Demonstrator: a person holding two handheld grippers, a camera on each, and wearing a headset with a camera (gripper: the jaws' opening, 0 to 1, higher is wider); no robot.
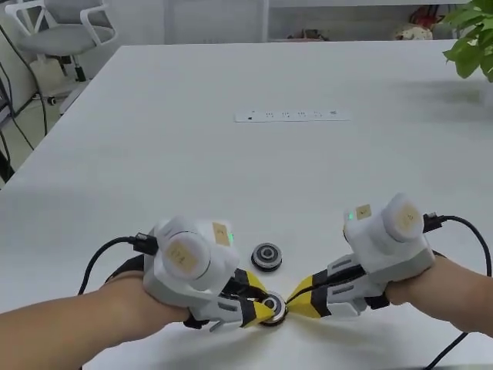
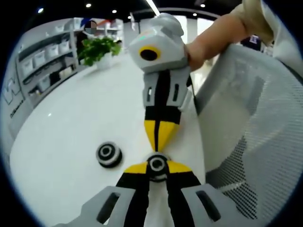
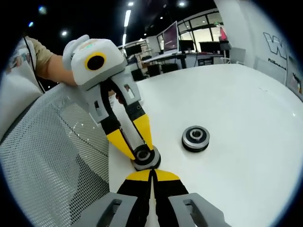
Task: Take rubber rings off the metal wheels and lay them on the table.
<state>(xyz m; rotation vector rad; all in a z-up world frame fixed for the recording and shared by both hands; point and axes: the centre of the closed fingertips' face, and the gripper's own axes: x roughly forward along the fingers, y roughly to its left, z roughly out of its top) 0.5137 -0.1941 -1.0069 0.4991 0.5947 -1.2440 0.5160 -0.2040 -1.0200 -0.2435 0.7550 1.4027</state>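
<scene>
A small metal wheel with a black rubber ring sits low over the white table, close to its near edge. My left gripper is shut on this wheel, one yellow finger on each side. From the other side, my right gripper has its jaws pressed together on the black ring at the wheel's rim. A second wheel with its ring on lies flat on the table just beyond.
A white power strip lies farther back on the table. A green plant stands at the far right and an office chair at the far left. A mesh chair back is close behind the near edge.
</scene>
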